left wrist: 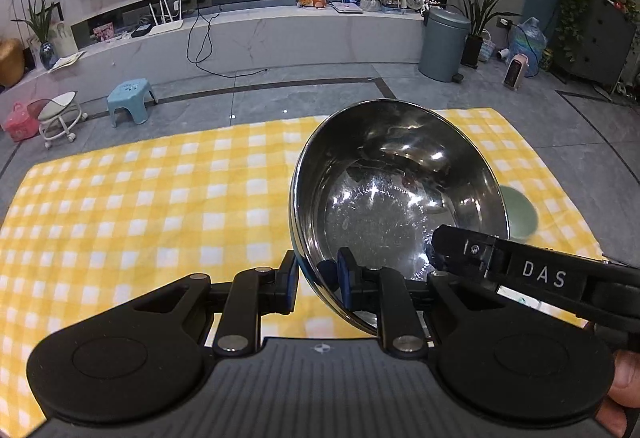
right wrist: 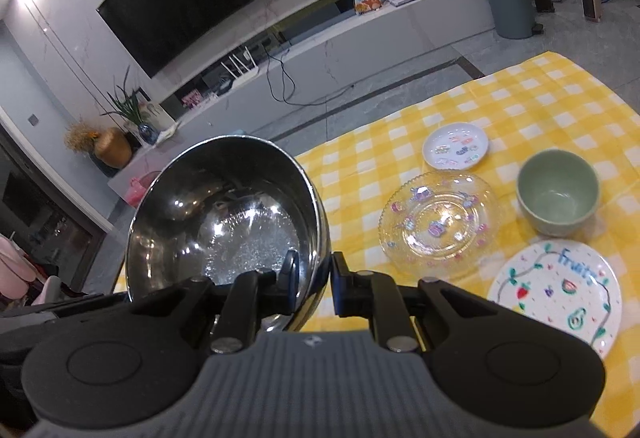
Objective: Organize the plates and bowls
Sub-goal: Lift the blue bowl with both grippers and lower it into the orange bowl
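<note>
A shiny steel bowl (left wrist: pixel 396 197) hangs tilted above the yellow checked cloth (left wrist: pixel 140 205), held by both grippers. My left gripper (left wrist: pixel 318 278) is shut on its near-left rim, one pad inside and one outside. My right gripper (right wrist: pixel 312 278) is shut on the steel bowl's (right wrist: pixel 224 217) right rim; it reaches into the left wrist view (left wrist: pixel 472 250) from the right. On the cloth (right wrist: pixel 360 165) lie a green bowl (right wrist: pixel 558 203), a clear glass plate (right wrist: pixel 438 224), a small white plate (right wrist: pixel 456 145) and a white "Fruits" plate (right wrist: pixel 556 286). The green bowl (left wrist: pixel 520 213) peeks out behind the steel bowl.
The cloth lies on a grey tiled floor (left wrist: pixel 300 93). Beyond it stand a blue stool (left wrist: pixel 130 99), a small wheeled seat (left wrist: pixel 60 115), a grey bin (left wrist: pixel 442 43) and a long TV bench (left wrist: pixel 240 41). The plates cluster on the cloth's right part.
</note>
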